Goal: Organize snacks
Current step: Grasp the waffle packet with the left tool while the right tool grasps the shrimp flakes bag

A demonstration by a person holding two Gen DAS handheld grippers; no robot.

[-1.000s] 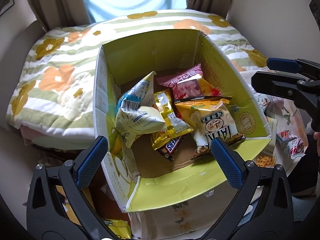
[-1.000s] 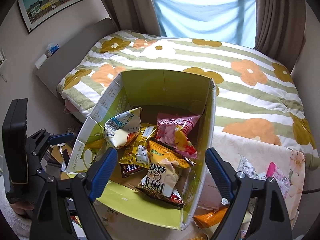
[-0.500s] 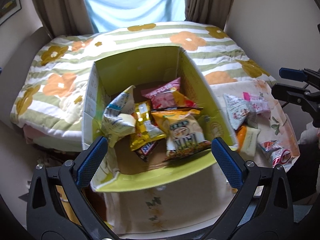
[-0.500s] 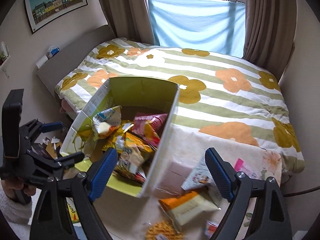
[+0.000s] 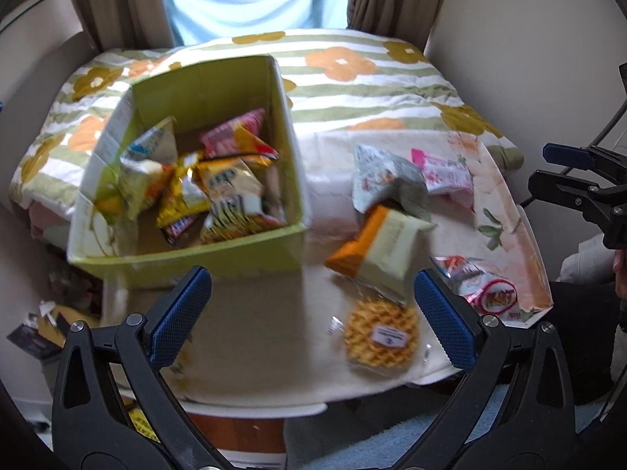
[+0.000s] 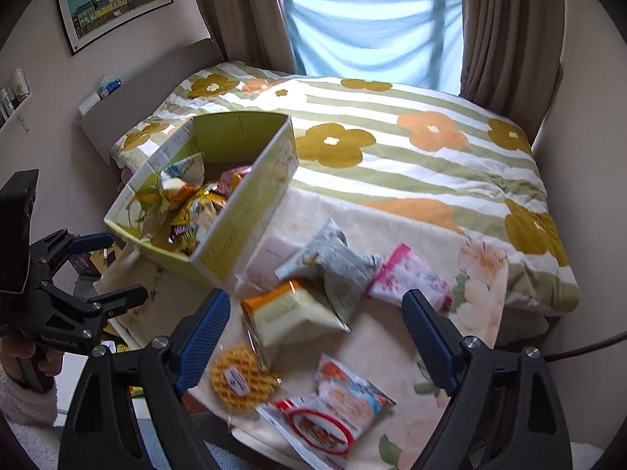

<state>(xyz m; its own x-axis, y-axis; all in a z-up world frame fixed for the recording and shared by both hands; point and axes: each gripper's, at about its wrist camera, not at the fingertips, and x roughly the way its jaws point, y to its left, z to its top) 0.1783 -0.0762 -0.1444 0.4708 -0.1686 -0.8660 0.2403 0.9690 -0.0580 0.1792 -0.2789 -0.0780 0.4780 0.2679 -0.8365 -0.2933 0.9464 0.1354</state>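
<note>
A yellow-green cardboard box (image 5: pixel 188 258) (image 6: pixel 243 223) holding several snack packets stands at the left of a cloth-covered table (image 5: pixel 250 337). To its right lie loose snacks: an orange-and-cream packet (image 5: pixel 382 246) (image 6: pixel 290 313), a grey bag (image 5: pixel 386 180) (image 6: pixel 333 262), a pink packet (image 5: pixel 446 174) (image 6: pixel 407 274), a round waffle (image 5: pixel 380 337) (image 6: pixel 241 378) and a red-and-white packet (image 5: pixel 486 293) (image 6: pixel 325 427). My left gripper (image 5: pixel 313 313) hangs open above the table's front, between box and waffle. My right gripper (image 6: pixel 315 337) is open over the orange-and-cream packet, holding nothing.
A bed (image 6: pixel 411 149) with a flowered, striped quilt lies right behind the table. Curtains and a blue sheet (image 6: pixel 372 35) cover the window. Clutter (image 5: pixel 43 321) sits on the floor to the left of the table. A hand (image 6: pixel 23 356) holds the left gripper's handle.
Both views have swept right, from over the box to the loose snacks. The box now sits at the left in each view. Both grippers stayed open and empty.
</note>
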